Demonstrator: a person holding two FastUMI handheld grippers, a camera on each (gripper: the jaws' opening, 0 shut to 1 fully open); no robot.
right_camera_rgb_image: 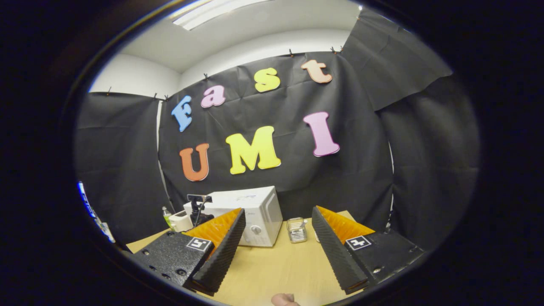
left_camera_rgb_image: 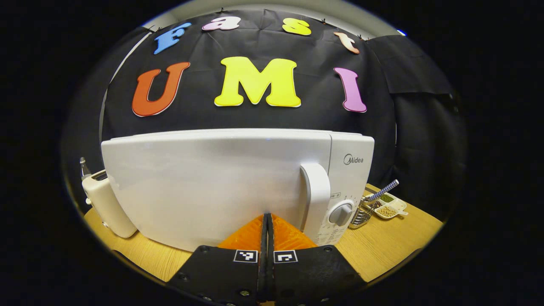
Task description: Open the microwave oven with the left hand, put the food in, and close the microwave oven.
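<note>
The white microwave [left_camera_rgb_image: 221, 187] stands close ahead in the left gripper view, door closed, its upright handle [left_camera_rgb_image: 315, 193] at the door's right edge and a round knob [left_camera_rgb_image: 341, 213] beside it. My left gripper [left_camera_rgb_image: 267, 217] is shut with nothing between its fingers, its tips near the door just left of the handle. A small divided dish of food [left_camera_rgb_image: 389, 207] lies on the table to the microwave's right. In the right gripper view my right gripper [right_camera_rgb_image: 277, 211] is open and holds nothing, well back from the microwave [right_camera_rgb_image: 255, 214].
A cream toaster [left_camera_rgb_image: 108, 206] stands left of the microwave. A wire metal holder [left_camera_rgb_image: 361, 216] and a blue checked handle [left_camera_rgb_image: 383, 190] sit by the dish. A glass container [right_camera_rgb_image: 296, 229] stands right of the microwave on the wooden table [right_camera_rgb_image: 272, 267]. A fingertip [right_camera_rgb_image: 284, 299] shows at the bottom.
</note>
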